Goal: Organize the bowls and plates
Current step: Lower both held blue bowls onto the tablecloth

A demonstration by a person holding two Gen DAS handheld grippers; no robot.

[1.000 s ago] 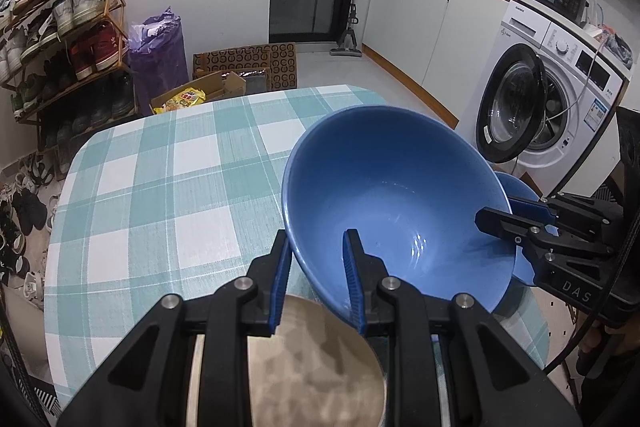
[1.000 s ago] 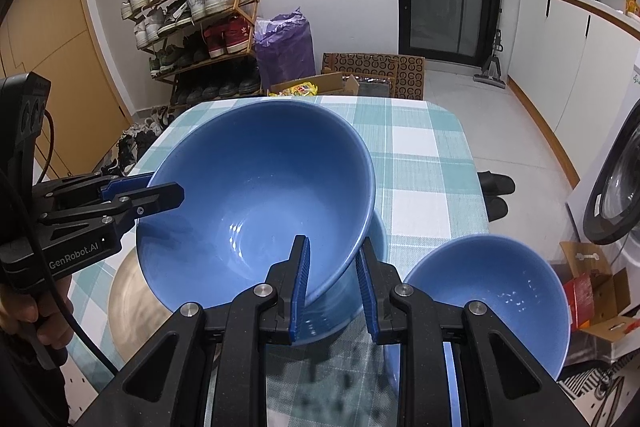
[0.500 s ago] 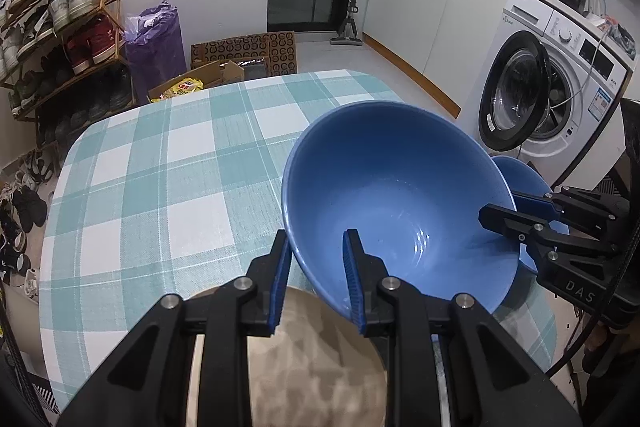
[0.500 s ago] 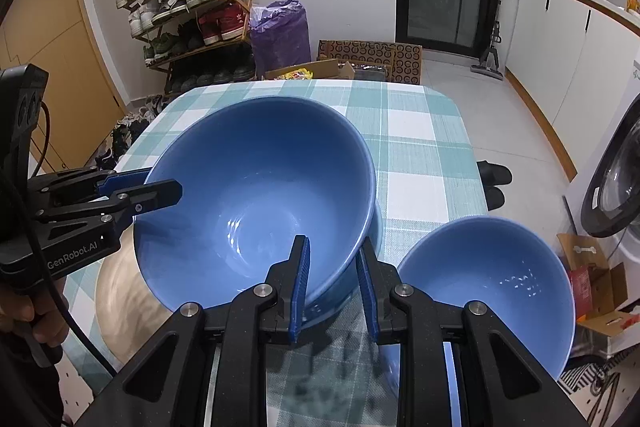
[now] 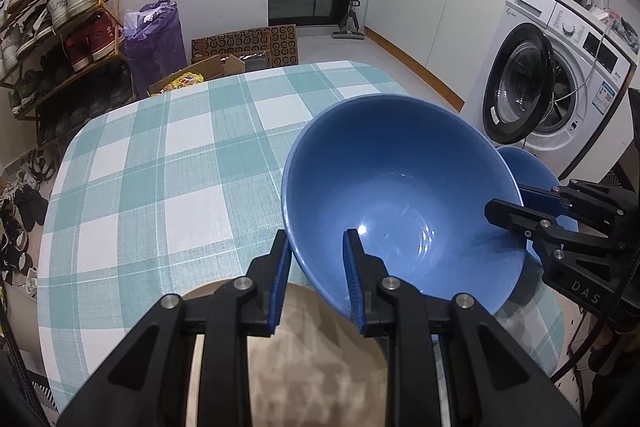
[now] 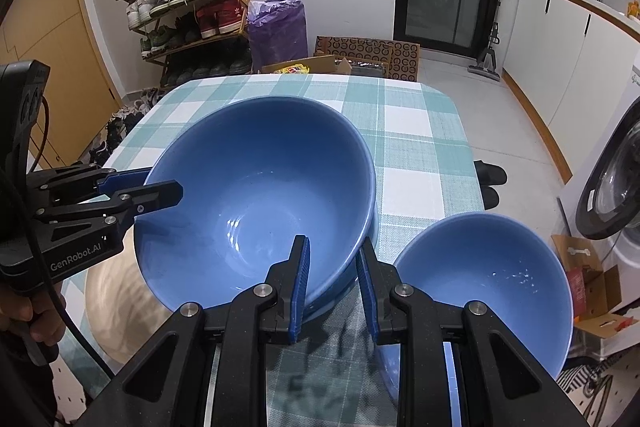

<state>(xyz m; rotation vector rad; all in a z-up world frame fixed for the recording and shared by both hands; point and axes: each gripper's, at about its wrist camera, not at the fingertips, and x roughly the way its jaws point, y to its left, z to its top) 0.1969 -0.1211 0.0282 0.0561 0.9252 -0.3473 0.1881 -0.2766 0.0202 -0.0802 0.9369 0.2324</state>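
Nothing has moved since before: our left gripper [image 5: 316, 267] and right gripper [image 6: 332, 279] still clamp opposite rims of the glossy large blue bowl [image 6: 256, 195], seemingly nested in another. Left lies a beige plate [image 6: 120, 307], blurred; right, the smaller bowl [image 6: 484, 287], on checked tablecloth [image 5: 160, 167].

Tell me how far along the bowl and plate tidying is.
Done: nothing clearly finished, though another blue bowl seems to sit under the big bowl. In hand: the left gripper and right gripper each clamp that bowl's rim, holding it tilted. Left: setting it down, plus the small bowl and tan plate, both loose on the table.
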